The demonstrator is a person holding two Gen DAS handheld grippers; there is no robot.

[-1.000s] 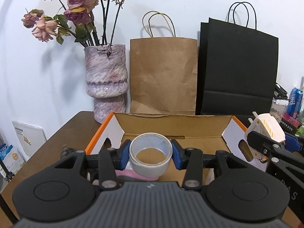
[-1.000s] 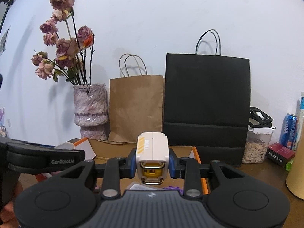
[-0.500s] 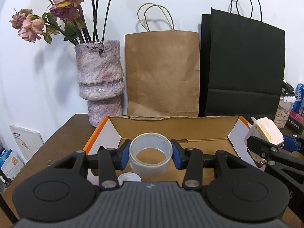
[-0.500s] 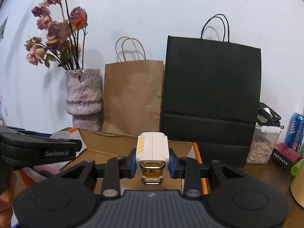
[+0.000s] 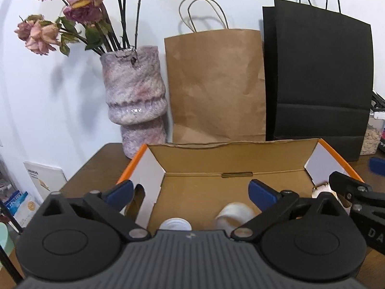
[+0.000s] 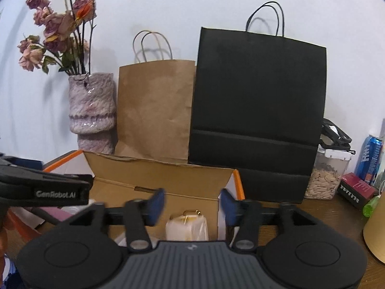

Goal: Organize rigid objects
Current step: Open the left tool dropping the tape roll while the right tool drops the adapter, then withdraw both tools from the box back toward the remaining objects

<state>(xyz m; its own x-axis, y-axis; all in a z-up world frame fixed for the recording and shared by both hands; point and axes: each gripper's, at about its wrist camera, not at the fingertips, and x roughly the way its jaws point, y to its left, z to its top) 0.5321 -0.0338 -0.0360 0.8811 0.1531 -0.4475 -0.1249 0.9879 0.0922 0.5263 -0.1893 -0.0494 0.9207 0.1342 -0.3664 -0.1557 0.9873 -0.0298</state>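
An orange-rimmed cardboard box (image 5: 216,159) lies open on the brown table. My left gripper (image 5: 191,192) hangs over it, its jaws opening wide with nothing between them. The white tape roll (image 5: 234,216) is blurred low in the box, below the fingers, beside a white lid (image 5: 175,224). In the right wrist view my right gripper (image 6: 191,203) is also over the box (image 6: 163,180), jaws opening. The white and yellow block (image 6: 187,226) sits blurred beneath them, free of the blue pads (image 6: 156,204). The block (image 5: 320,190) shows at the box's right end in the left wrist view.
A purple vase (image 5: 136,98) of dried roses, a brown paper bag (image 5: 216,84) and a black paper bag (image 5: 320,84) stand behind the box against the wall. A jar of seeds (image 6: 324,178), a blue can (image 6: 370,159) and a red box (image 6: 356,187) sit at the right.
Both grippers opened over the box. The tape roll left the left jaws and dropped into the box. The white and yellow block left the right jaws and dropped too.
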